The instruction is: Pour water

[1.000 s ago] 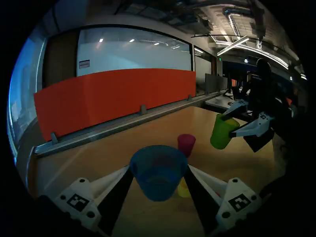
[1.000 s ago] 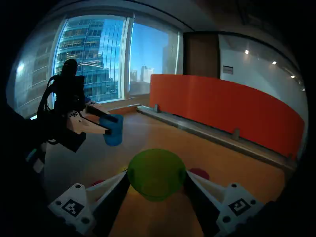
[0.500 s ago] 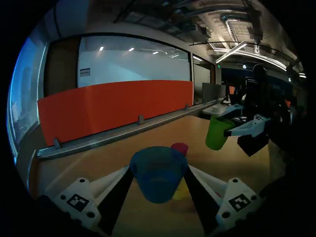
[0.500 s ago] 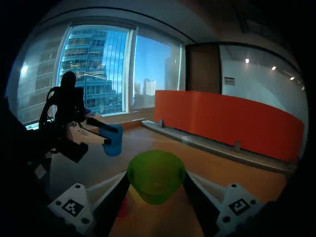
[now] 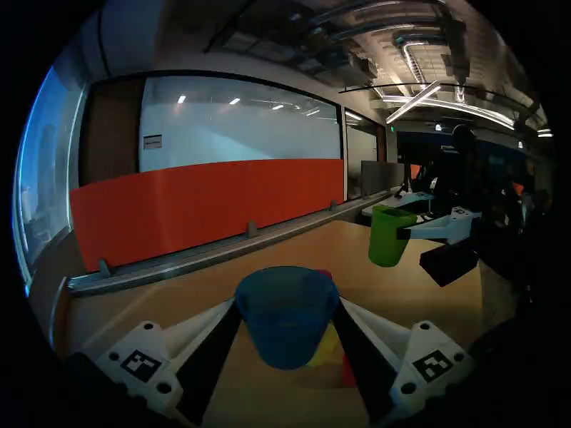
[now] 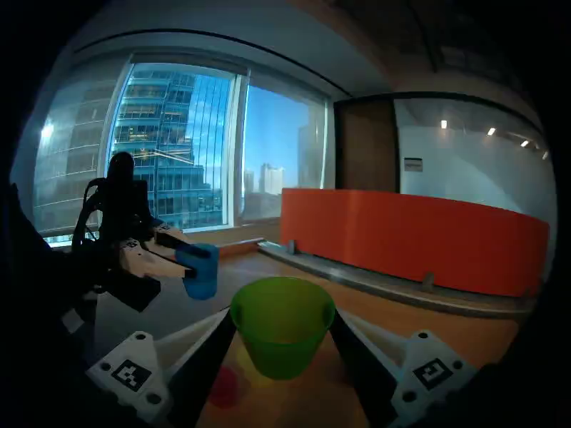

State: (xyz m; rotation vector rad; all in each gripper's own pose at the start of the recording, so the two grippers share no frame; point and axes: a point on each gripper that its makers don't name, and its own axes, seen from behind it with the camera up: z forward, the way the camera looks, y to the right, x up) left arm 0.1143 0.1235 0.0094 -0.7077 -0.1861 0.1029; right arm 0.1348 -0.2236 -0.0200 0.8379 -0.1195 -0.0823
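Clamps blue cup upright in left gripper, green cup upright in right gripper, well apart to the right of the blue cup.

In the left gripper view the blue cup in my left gripper covers most of what stands behind it on the bench. I get just a yellow sliver and bits of red beside it, too little to name. Whether the blue cup holds any water, I cannot tell. The person holding the far right gripper is a dark shape to me. In the right gripper view a red patch, low beside the green cup, is too blurred to make out.
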